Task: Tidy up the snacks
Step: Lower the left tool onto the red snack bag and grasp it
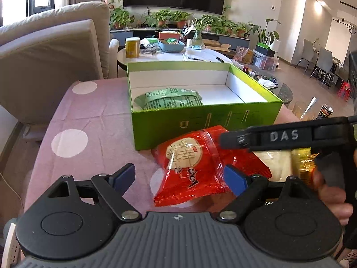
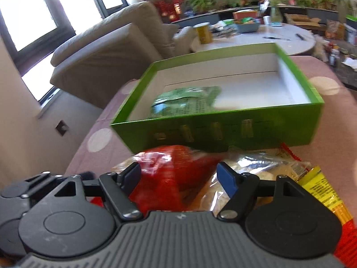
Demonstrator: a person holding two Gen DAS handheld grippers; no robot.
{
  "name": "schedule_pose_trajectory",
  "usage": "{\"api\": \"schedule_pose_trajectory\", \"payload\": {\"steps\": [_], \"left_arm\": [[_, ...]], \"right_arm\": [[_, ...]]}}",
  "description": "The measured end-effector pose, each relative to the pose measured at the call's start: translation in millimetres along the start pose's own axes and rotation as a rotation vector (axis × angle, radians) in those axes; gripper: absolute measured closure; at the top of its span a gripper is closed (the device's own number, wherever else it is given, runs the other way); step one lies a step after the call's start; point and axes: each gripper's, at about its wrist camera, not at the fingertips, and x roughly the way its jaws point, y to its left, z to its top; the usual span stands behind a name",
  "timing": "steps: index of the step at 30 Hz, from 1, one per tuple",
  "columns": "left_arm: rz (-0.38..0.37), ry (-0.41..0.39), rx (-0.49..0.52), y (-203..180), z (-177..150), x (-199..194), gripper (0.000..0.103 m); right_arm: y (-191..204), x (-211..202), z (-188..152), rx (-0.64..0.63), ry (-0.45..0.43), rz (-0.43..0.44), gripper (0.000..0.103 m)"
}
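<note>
Worktop (image 1: pixel 93 120): covered in a pink cloth with large white dots.

Open green cardboard box with white lining (image 1: pixel 200 120): stands on the worktop, far side of the loose snacks. Holds one pale green printed snack packet (image 1: pixel 171 99), lying flat toward the box's left end; the remaining floor of the box is bare white.

Red foil snack packet with a round cream label (image 1: pixel 196 165): lies on the cloth just in front of the box's near wall, its top edge touching or nearly touching that wall. In the right wrist view it shows as a blurred red shape (image 2: pixel 176 172).

Clear and silver-wrapped pale snack packets (image 2: pixel 256 167): beside the red packet, to its right. A yellow and red printed packet (image 2: pixel 323 189) lies further right.

Left gripper (image 1: pixel 180 178): black body, blue-padded fingers spread wide. The red packet's lower left corner sits between them; the right pad overlaps the wrapper's edge, the left pad stands clear of it. No pinch.

Right gripper (image 2: pixel 180 176): fingers partly spread above the red and clear packets. Whether the pads press on any wrapper cannot be told from the blurred view. Seen from the left wrist, its black arm marked "DAS" (image 1: pixel 283 135) crosses over the red packet's right side, with a hand (image 1: pixel 330 192) on the grip.
</note>
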Motion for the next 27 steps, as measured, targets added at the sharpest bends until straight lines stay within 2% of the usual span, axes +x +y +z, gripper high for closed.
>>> {"api": "schedule_pose_trajectory", "payload": {"steps": [2,3,10,12,13,15,17,23,25,27], "left_arm": [[-0.002,-0.004,0.001,-0.3,2.1,2.1,0.017],[-0.004,-0.003,0.003,-0.2,3.0,4.0,0.017],[-0.039,0.026,0.013,-2.4,10.6,23.5,0.014],[-0.056,0.032,0.0,-1.3,10.2,26.6,0.014],[-0.064,0.037,-0.011,0.2,9.6,28.3,0.013],[-0.08,0.052,-0.039,4.4,7.9,31.4,0.01],[-0.098,0.066,-0.062,9.1,5.9,35.3,0.009],[-0.136,0.094,-0.094,14.1,5.7,47.1,0.009],[-0.173,0.101,-0.117,16.1,5.7,50.7,0.018],[-0.203,0.101,-0.132,16.6,5.0,52.7,0.021]], "right_arm": [[-7.4,-5.2,0.9,0.026,-0.017,-0.06,0.033],[-11.1,-7.0,1.6,0.05,-0.021,-0.061,0.033],[-13.3,-3.2,11.9,0.136,0.026,0.057,0.031],[-8.1,3.1,15.3,0.129,0.044,0.064,0.028],[-4.7,8.5,16.2,0.118,0.063,0.066,0.023],[1.4,22.1,16.9,0.081,0.127,0.068,0.021],[7.3,28.4,14.5,0.043,0.135,0.056,0.018],[9.4,36.3,14.2,0.047,0.137,0.068,0.019],[9.0,38.3,14.3,0.053,0.149,0.087,0.031],[7.5,39.4,15.5,0.052,0.139,0.098,0.034]]}}
